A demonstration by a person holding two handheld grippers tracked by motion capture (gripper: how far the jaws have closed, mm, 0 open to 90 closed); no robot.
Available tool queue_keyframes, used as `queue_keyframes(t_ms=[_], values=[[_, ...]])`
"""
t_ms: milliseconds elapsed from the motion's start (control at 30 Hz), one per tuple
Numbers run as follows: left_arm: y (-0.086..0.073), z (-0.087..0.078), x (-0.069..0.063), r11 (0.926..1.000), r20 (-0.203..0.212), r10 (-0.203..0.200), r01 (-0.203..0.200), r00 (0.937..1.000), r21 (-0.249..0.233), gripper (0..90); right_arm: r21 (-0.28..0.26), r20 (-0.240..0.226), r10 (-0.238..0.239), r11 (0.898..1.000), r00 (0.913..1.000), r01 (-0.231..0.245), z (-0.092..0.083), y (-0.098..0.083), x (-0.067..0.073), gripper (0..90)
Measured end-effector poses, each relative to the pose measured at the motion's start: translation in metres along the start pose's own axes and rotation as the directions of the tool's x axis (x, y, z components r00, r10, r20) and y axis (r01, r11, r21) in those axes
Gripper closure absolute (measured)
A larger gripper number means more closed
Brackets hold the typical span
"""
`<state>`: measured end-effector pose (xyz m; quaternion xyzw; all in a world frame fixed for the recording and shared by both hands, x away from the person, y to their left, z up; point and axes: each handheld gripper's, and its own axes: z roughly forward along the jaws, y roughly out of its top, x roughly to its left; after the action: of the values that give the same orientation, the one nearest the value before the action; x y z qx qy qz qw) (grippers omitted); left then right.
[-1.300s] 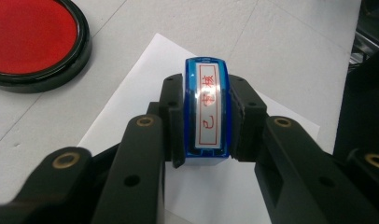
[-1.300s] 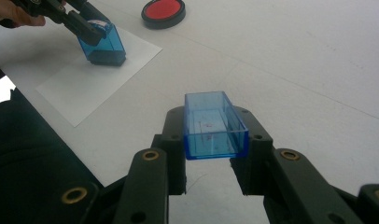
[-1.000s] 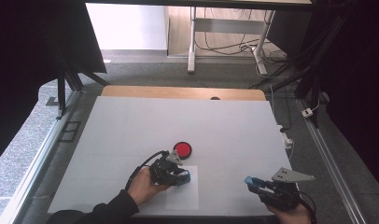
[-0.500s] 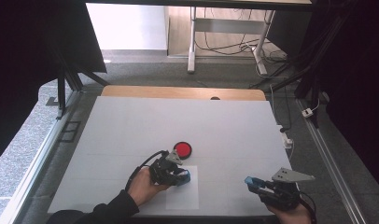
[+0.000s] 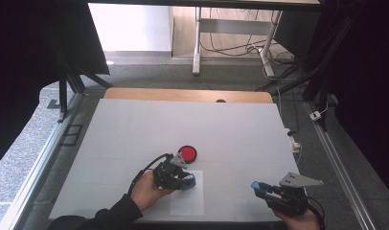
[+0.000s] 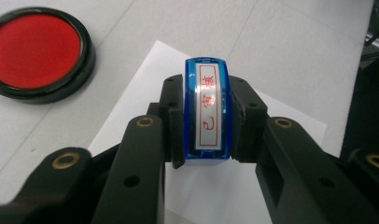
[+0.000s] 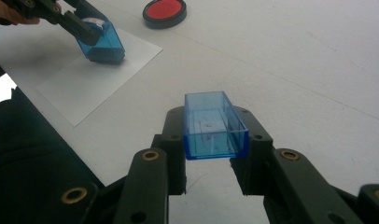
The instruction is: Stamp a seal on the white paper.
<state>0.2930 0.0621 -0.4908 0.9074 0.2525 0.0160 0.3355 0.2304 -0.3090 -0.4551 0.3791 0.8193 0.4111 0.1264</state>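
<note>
My left gripper point(image 5: 182, 180) point(image 6: 207, 119) is shut on a blue stamp point(image 6: 207, 112) point(image 5: 188, 181) point(image 7: 101, 41) with a red-lettered label on top. The stamp's base rests on a white paper sheet point(image 5: 188, 201) point(image 6: 145, 84) point(image 7: 80, 79) near the table's front edge. A round red ink pad point(image 5: 187, 154) point(image 6: 36, 51) point(image 7: 164, 12) in a black case lies just beyond the paper. At the front right, my right gripper point(image 5: 264, 190) point(image 7: 213, 128) is shut on the stamp's clear blue cap point(image 7: 213, 123) point(image 5: 257, 186), held open side up above the table.
The white table top point(image 5: 192, 129) stretches wide beyond the ink pad, with a wooden strip point(image 5: 183, 94) along its far edge. A cable and a small white plug point(image 5: 294, 143) lie at the table's right edge. Dark frame legs stand at the left.
</note>
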Motion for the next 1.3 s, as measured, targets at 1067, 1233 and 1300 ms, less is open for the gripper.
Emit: queue_keyframes(t_ms=[1067,1233,1300], values=[[0.0,-0.062,0.012,0.9754,0.099,0.041,-0.019,0.9943,-0.22,70.2,0.006,-0.009,-0.001,1.0,1.0,0.001,0.001,0.0,0.0,68.3],[0.0,-0.071,0.013,0.9684,0.108,0.056,-0.027,0.9926,-0.248,70.2,0.006,-0.012,-0.002,1.0,0.9999,0.002,0.001,0.0,0.0,68.3],[-0.001,-0.075,0.014,0.9649,0.112,0.061,-0.03,0.9918,-0.261,70.2,0.004,-0.011,-0.002,1.0,0.9999,0.002,0.001,0.0,0.0,68.3]])
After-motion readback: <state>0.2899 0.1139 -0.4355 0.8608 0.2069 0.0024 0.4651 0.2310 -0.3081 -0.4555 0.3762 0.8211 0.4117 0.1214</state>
